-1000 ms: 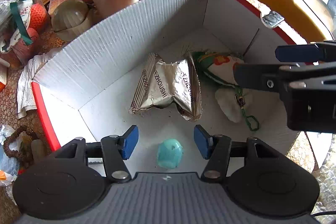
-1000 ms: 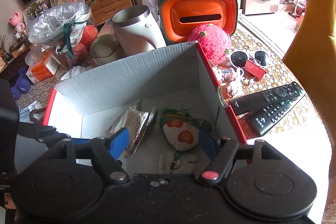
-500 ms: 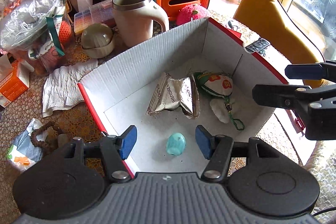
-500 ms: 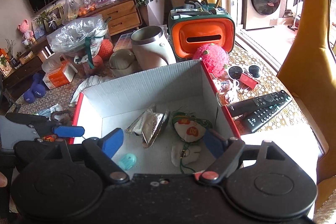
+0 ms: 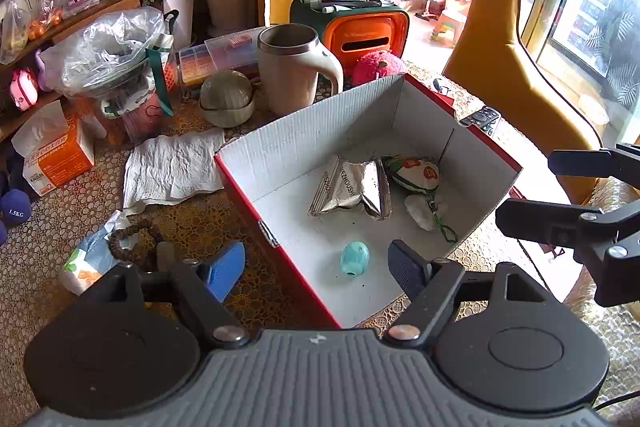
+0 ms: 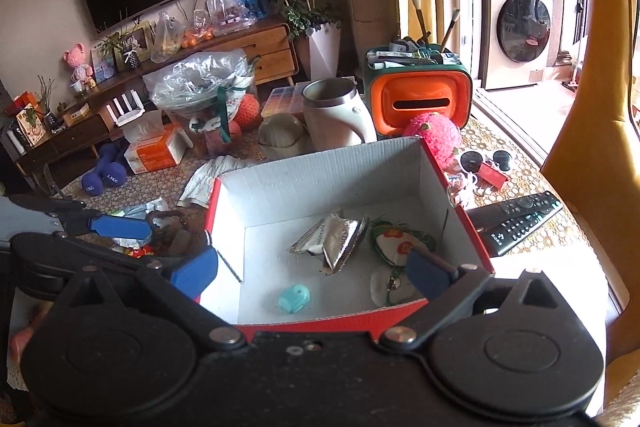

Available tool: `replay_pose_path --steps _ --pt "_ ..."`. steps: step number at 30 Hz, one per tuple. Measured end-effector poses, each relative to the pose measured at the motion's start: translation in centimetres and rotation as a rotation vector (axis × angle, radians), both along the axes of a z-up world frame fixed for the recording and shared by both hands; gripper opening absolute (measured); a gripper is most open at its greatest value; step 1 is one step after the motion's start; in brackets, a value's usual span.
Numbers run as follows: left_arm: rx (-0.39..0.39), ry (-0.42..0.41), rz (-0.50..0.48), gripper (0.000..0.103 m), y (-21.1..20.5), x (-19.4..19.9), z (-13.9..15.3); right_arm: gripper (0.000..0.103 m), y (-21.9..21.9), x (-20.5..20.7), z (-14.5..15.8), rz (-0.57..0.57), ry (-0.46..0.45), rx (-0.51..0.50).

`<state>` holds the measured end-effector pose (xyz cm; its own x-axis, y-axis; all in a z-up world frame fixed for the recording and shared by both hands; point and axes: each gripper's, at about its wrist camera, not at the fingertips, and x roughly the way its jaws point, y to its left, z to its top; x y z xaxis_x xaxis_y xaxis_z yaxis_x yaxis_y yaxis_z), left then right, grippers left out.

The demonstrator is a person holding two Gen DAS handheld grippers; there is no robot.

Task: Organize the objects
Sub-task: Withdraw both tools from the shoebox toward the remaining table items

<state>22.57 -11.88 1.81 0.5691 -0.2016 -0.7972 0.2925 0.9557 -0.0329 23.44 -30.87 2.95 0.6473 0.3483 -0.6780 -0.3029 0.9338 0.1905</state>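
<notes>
A red cardboard box with a white inside stands on the table, also in the right wrist view. In it lie a small teal object, a silver foil packet and a plush charm with a green cord. My left gripper is open and empty, raised above the box's near left wall. My right gripper is open and empty above the box's near edge; it shows at the right of the left wrist view.
Left of the box lie a crumpled white cloth, a bead bracelet and a tissue box. Behind stand a cream jug, a lidded bowl, an orange organizer and a pink plush. Remotes lie to the right.
Both grippers have pulled back and up from the box, so more of the room shows. The left gripper has shifted left. The teal object stays on the box floor.
</notes>
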Motion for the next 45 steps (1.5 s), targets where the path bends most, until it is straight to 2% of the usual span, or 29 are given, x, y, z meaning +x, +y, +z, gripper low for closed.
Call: replay_pose_path --steps 10,18,19,22,25,28,35,45 --pt "-0.029 -0.058 0.011 0.084 5.4 -3.6 0.6 0.102 3.2 -3.0 0.0 0.027 -0.029 -0.004" --pt "-0.158 -0.128 0.069 0.095 11.7 -6.5 1.8 0.102 6.2 -5.0 0.3 0.079 -0.057 0.01" --pt "-0.167 -0.14 0.08 0.099 12.6 -6.8 2.0 0.102 6.7 -5.2 0.3 0.086 -0.064 0.015" --pt "-0.181 -0.17 0.118 0.102 14.8 -7.8 2.2 0.102 7.9 -5.7 0.3 0.101 -0.071 0.03" --pt "-0.166 -0.192 0.139 0.103 16.6 -8.7 2.2 0.102 9.2 -6.0 0.0 0.118 -0.068 0.036" --pt "-0.116 -0.226 0.155 0.103 17.9 -9.6 1.6 0.102 10.6 -6.3 -0.4 0.13 -0.08 0.04" --pt "-0.023 -0.266 0.103 0.103 19.5 -11.8 -1.2 0.102 13.4 -6.3 -1.9 0.164 -0.085 0.045" --pt "0.004 -0.287 0.131 0.103 20.7 -13.2 -5.9 0.102 16.1 -4.7 -4.7 0.157 -0.064 0.026"
